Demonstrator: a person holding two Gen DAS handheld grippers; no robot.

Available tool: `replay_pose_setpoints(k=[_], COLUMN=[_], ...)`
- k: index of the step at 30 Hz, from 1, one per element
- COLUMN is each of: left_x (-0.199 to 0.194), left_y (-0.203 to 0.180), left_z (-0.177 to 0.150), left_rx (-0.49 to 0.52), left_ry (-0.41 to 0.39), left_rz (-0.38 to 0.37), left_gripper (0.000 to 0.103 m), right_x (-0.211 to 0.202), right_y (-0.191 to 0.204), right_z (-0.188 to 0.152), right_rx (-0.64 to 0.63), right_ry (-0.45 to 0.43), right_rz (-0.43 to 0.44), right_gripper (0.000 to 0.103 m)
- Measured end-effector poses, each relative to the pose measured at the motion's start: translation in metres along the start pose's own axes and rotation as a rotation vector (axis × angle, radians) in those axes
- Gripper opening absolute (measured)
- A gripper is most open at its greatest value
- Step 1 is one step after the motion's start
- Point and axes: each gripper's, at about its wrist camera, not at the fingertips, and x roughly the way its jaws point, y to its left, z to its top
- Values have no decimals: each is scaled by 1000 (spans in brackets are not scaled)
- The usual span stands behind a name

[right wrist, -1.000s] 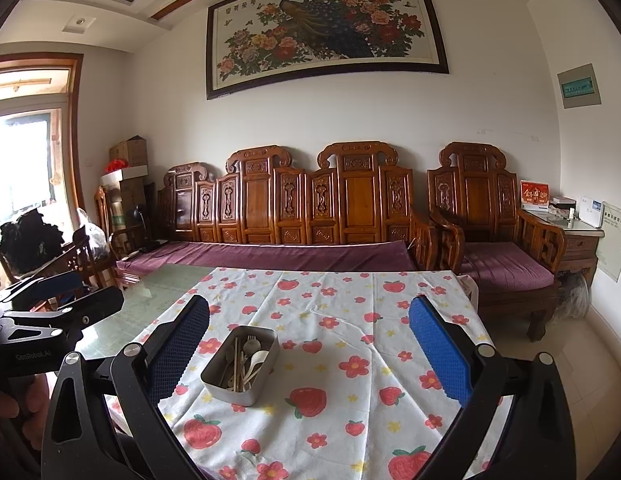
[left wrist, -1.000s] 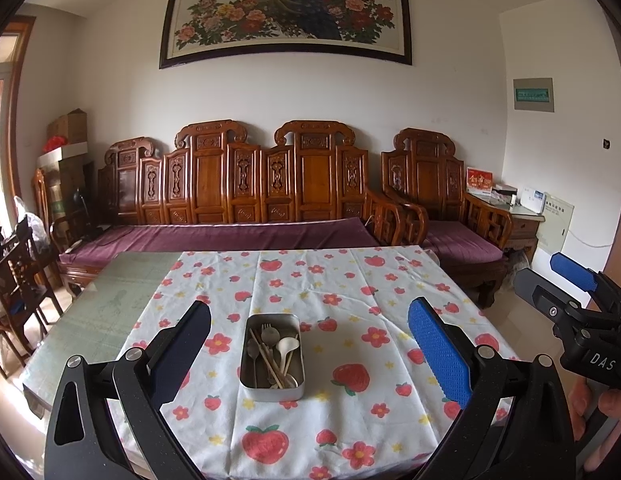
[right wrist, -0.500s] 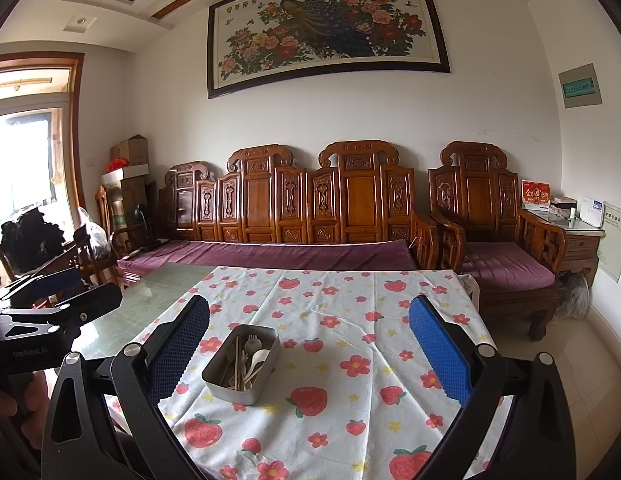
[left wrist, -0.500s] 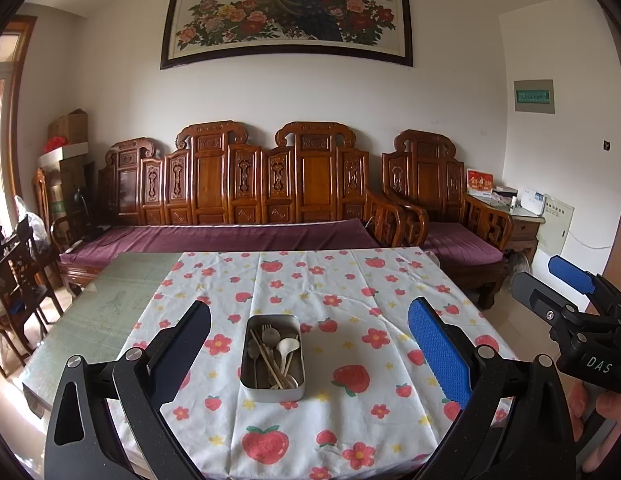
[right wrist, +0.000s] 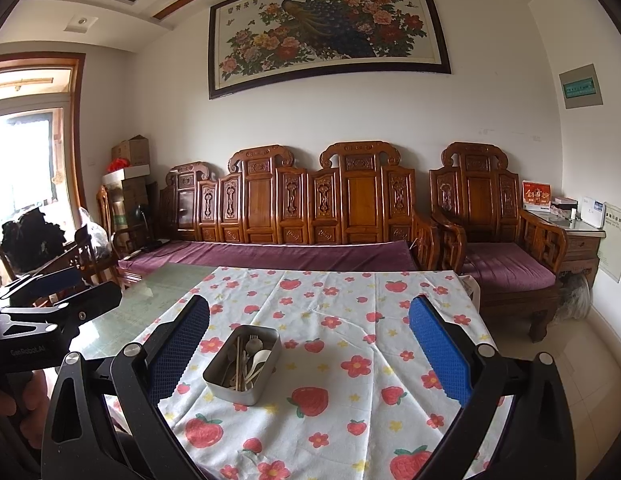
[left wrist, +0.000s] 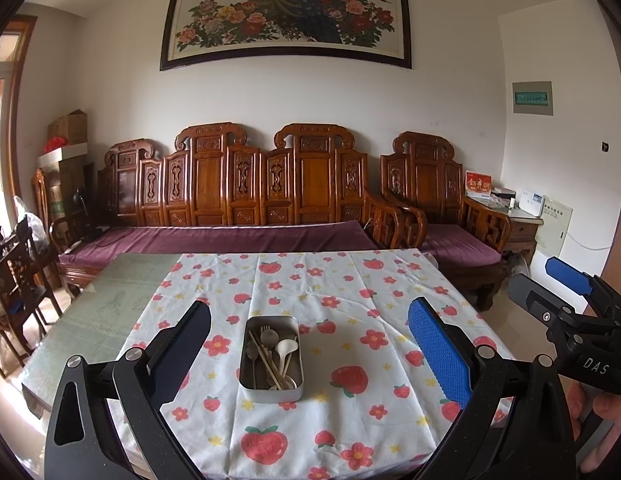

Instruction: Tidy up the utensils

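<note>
A living room with a white wall, a big peacock painting [left wrist: 286, 12] and a long carved wooden bench [left wrist: 246, 196] with a purple cushion lies behind a table [left wrist: 110, 300] partly covered by a white cloth [left wrist: 350, 292] printed with strawberries and flowers.

At the far left of the right wrist view, the left gripper [right wrist: 50, 296] shows side-on, held in a hand at the picture's edge. In its own view the left gripper [left wrist: 309, 350] hangs above the near edge of the cloth with its fingers spread wide and nothing between them.

Between those fingers, near the middle of the cloth, sits a metal tin [left wrist: 271, 358]. The utensils [left wrist: 272, 354] lie in it: a fork, metal spoons, a white spoon and chopsticks.

To the right, the right gripper [right wrist: 309, 352] also hovers over the near edge, fingers wide apart and empty, with the tin [right wrist: 241, 364] toward its left finger. At the far right stands a wooden armchair [left wrist: 442, 208] beside a small side table [left wrist: 518, 220].
</note>
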Motion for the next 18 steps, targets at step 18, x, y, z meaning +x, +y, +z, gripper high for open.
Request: replay_pose_setpoints(k=[18], left_x=[1], left_y=[-2], left_z=[4], left_rx=[-1], left_ry=[7], left_rz=[-5], left_gripper=[96], right_x=[1], right_y=[3], right_z=[4], right_rx=[2], right_ry=[5], right_rz=[0], right_gripper=[101])
